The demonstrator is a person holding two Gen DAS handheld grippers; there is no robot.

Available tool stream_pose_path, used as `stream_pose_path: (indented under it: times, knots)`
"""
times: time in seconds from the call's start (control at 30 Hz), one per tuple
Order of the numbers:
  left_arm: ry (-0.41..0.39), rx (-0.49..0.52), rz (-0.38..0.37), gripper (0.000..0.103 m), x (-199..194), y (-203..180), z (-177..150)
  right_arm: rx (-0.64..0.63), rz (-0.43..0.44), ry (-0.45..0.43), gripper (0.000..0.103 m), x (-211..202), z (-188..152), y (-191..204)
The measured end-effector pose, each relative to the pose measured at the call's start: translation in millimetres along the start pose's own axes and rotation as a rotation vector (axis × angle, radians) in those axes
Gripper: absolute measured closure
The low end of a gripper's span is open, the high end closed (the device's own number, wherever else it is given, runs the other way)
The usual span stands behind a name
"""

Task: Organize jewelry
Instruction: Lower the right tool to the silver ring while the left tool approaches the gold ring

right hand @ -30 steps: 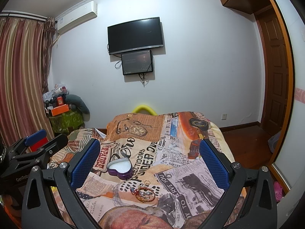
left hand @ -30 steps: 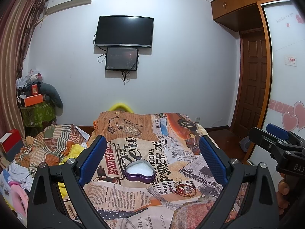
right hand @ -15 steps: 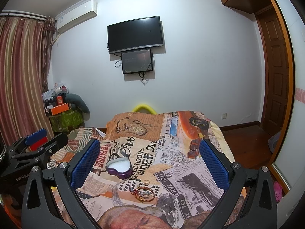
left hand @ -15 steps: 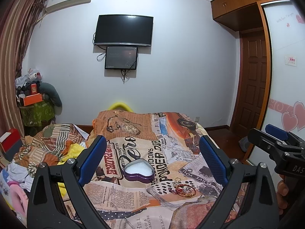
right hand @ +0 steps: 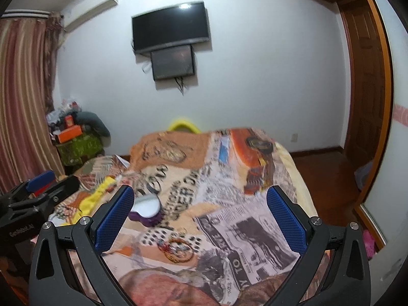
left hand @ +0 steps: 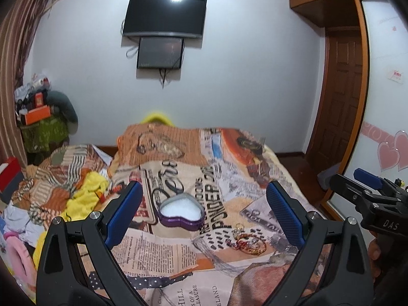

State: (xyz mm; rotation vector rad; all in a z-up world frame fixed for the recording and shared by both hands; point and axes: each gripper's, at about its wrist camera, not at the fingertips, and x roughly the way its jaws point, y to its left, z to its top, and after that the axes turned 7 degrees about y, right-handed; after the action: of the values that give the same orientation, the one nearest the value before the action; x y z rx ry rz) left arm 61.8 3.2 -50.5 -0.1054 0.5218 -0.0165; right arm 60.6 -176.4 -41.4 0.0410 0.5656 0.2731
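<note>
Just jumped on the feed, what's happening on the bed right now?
A person holds both grippers above a bed covered in a newspaper-print blanket. The left gripper and right gripper are both open and empty. An open purple heart-shaped box with white lining sits on the blanket. A small tangle of gold and red jewelry lies beside it, outside the box and apart from it. Nothing has been picked up yet.
</note>
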Motion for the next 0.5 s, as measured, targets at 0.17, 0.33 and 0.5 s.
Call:
stream_pose_path:
  times: [0.17, 0.33, 0.5]
  knots:
    - [0.098, -0.02, 0.009, 0.009, 35.4, 5.5, -9.3, 0.018, -0.017, 0.101, 0.0, 28.3, -9.3, -15.3]
    - [0.216, -0.043, -0.005, 0.019, 70.4, 9.7, -22.3, 0.014, -0.011, 0.19, 0.009, 49.2, -19.6, -22.7]
    - [0.327, -0.051, -0.034, 0.034, 97.4, 6.9, -37.7, 0.011, 0.025, 0.265, 0.024, 68.7, -28.5, -26.4]
